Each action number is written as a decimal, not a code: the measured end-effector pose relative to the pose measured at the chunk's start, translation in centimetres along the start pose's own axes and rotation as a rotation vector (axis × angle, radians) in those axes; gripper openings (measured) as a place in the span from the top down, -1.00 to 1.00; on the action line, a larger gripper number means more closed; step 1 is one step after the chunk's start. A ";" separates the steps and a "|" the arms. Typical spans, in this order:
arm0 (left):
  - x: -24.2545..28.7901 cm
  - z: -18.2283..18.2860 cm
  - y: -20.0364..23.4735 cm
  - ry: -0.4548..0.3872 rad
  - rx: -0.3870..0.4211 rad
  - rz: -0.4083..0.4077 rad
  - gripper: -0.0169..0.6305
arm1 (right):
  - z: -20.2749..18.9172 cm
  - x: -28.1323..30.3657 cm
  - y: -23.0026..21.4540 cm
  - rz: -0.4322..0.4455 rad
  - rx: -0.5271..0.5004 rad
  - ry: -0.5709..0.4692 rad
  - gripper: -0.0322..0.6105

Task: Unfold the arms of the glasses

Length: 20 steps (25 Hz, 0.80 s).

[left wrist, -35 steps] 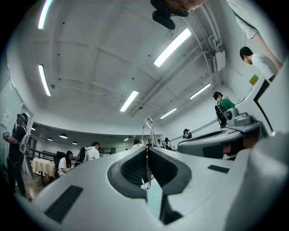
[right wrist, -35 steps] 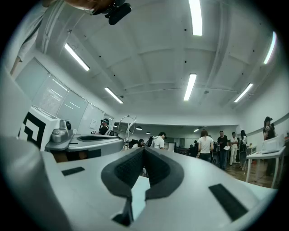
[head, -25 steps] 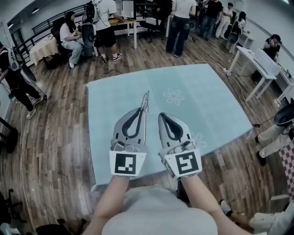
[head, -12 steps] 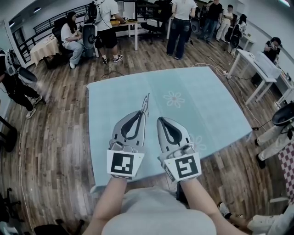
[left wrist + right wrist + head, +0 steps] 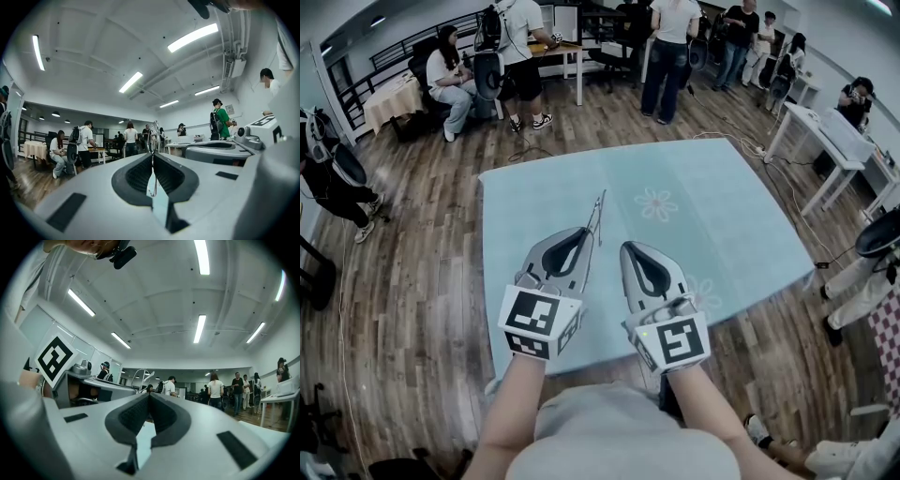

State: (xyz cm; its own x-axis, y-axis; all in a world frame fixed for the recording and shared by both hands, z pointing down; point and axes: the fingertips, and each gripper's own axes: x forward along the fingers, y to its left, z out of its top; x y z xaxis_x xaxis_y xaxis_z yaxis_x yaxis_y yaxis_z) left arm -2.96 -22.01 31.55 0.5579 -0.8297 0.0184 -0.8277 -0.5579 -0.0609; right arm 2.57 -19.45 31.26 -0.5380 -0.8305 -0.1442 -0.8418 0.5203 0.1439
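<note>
Thin wire-framed glasses (image 5: 598,214) stick out forward from the tips of my left gripper (image 5: 586,232), which is shut on them above the light blue tablecloth (image 5: 712,197). In the left gripper view the frame (image 5: 153,136) rises just past the closed pads, and a thin wire hangs down between them. My right gripper (image 5: 628,249) hovers beside the left one, shut with nothing in it. The right gripper view shows its pads (image 5: 140,411) pressed together and the glasses (image 5: 139,375) off to the left, apart from it. I cannot tell whether the arms are folded.
Wooden floor surrounds the table, whose near edge lies just under my hands. Several people (image 5: 670,47) stand or sit at the back by desks. White tables (image 5: 834,131) stand at the right, and a cable (image 5: 787,178) runs along the floor there.
My left gripper has rolled and swung slightly, so its marker cube sits further left and tilted; the glasses stay in its jaws. The right gripper has not moved.
</note>
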 end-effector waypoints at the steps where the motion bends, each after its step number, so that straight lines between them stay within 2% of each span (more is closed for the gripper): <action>1: 0.1 -0.1 0.0 0.014 -0.008 -0.009 0.89 | 0.0 0.0 0.0 0.000 0.001 0.001 0.88; 16: 0.1 -2.2 0.4 0.199 -0.170 -0.201 0.89 | -0.8 0.1 1.1 0.020 -0.004 0.048 0.88; 20: -0.1 -3.0 0.2 0.268 -0.182 -0.253 0.89 | -1.5 0.0 1.7 0.024 -0.013 0.080 0.88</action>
State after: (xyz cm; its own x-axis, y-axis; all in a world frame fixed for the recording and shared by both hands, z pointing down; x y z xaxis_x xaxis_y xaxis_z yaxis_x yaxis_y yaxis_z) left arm -3.32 -22.08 34.52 0.7296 -0.6280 0.2706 -0.6770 -0.7191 0.1564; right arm 1.23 -18.90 32.96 -0.5520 -0.8316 -0.0618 -0.8279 0.5377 0.1596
